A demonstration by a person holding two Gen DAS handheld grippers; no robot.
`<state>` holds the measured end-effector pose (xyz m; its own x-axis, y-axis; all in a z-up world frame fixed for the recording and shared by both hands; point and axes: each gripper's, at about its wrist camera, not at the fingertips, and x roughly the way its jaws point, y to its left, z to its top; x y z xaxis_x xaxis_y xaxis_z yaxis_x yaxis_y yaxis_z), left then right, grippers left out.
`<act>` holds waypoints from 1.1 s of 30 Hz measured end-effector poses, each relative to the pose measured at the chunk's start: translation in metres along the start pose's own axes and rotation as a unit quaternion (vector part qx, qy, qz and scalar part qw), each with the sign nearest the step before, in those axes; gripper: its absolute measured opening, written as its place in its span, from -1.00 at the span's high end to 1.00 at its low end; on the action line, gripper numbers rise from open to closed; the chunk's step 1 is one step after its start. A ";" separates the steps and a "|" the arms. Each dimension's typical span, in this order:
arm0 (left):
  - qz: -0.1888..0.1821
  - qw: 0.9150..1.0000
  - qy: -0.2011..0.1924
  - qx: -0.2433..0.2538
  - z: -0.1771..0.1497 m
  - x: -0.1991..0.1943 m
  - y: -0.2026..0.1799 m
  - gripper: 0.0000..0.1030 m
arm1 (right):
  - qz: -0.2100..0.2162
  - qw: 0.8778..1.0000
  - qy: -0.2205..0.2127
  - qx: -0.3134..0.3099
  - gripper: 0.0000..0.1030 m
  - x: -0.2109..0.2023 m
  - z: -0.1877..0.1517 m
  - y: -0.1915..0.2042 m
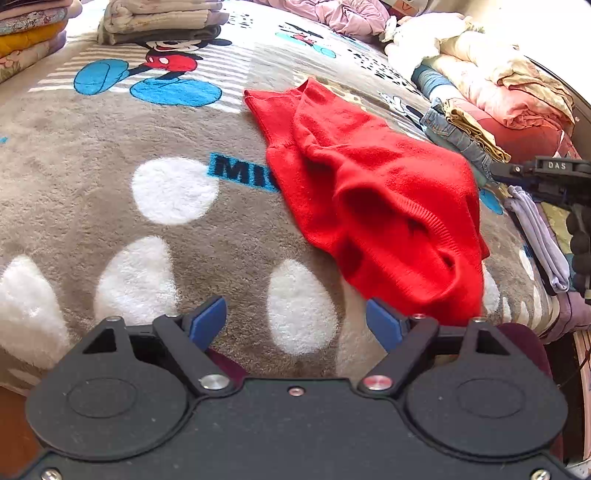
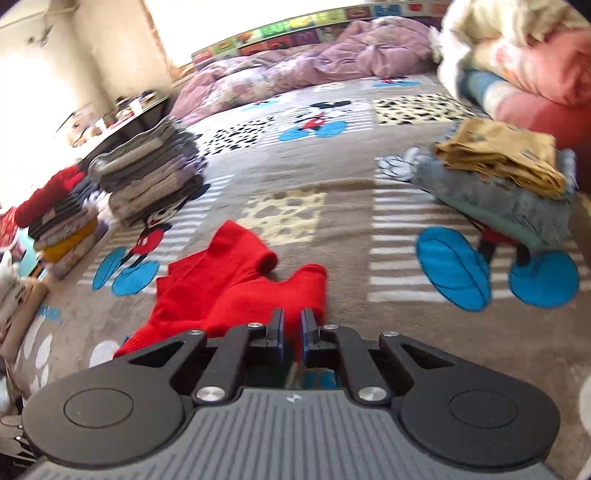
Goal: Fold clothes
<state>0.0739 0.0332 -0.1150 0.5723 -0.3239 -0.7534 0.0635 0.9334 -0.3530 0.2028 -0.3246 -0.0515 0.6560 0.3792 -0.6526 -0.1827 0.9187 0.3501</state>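
Observation:
A red knitted sweater (image 1: 369, 184) lies crumpled on the grey plush cartoon-mouse blanket (image 1: 110, 140), right of centre in the left wrist view. My left gripper (image 1: 295, 321) hovers over the blanket's near edge, open and empty, and the sweater's hem lies just beyond its right blue pad (image 1: 384, 325). The right gripper (image 1: 495, 170) enters at the right edge, beside the sweater's far side. In the blurred right wrist view the right gripper (image 2: 293, 328) has its jaws nearly together above the near part of the sweater (image 2: 221, 288). No fabric shows pinched between them.
Folded stacks (image 1: 159, 22) (image 2: 147, 177) stand at the blanket's far left. Jeans topped by a mustard cloth (image 2: 498, 192) and a heap of unfolded clothes (image 1: 498, 81) line the right side. Folded lilac fabric (image 1: 539, 240) lies near the right edge. A purple duvet (image 2: 314, 62) lies behind.

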 end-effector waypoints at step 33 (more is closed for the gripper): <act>-0.026 0.999 -0.010 -0.026 0.001 -0.002 0.011 -0.64 | 0.022 0.998 0.001 -0.063 0.85 0.024 -0.005 0.054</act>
<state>0.0740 0.0439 -0.1170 0.5852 -0.3676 -0.7227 0.0503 0.9061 -0.4201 0.2052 -0.2652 -0.0515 0.6443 0.4202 -0.6390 -0.3019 0.9074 0.2923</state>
